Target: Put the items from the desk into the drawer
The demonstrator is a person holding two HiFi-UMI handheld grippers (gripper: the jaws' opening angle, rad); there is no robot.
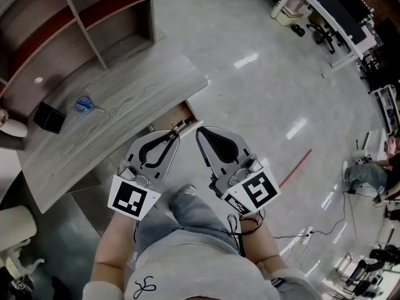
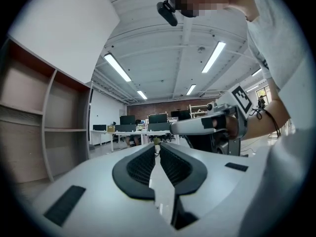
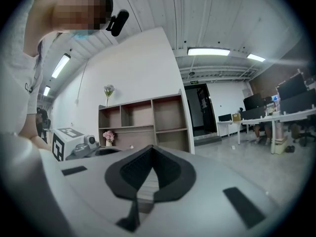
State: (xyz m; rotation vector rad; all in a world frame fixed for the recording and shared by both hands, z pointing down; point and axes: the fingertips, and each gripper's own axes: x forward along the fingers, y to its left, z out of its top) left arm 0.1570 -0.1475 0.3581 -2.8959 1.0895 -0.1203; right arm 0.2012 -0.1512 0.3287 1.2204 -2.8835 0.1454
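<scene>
On the grey wooden desk [image 1: 125, 105], blue-handled scissors [image 1: 85, 105] lie next to a black box [image 1: 49, 117]. A small white item [image 1: 39, 80] rests farther back. The drawer [image 1: 184, 113] shows as a brown slot under the desk's near corner, slightly pulled out. My left gripper [image 1: 177, 130] is held up in front of the drawer, shut and with nothing in it. Beside it, my right gripper [image 1: 200, 132] is shut and empty too. Both point toward the desk. The left gripper view has the closed jaws [image 2: 157, 145] with the right gripper [image 2: 217, 125] beyond; the right gripper view has its jaws [image 3: 150, 148] closed.
A brown-backed shelf unit [image 1: 75, 17] stands behind the desk, also in the right gripper view [image 3: 148, 120] with a pink flower vase [image 3: 108, 137]. A white rounded object [image 1: 12, 128] sits at the desk's left end. Shiny floor [image 1: 262, 86] spreads to the right; office desks [image 1: 331, 11] stand far off.
</scene>
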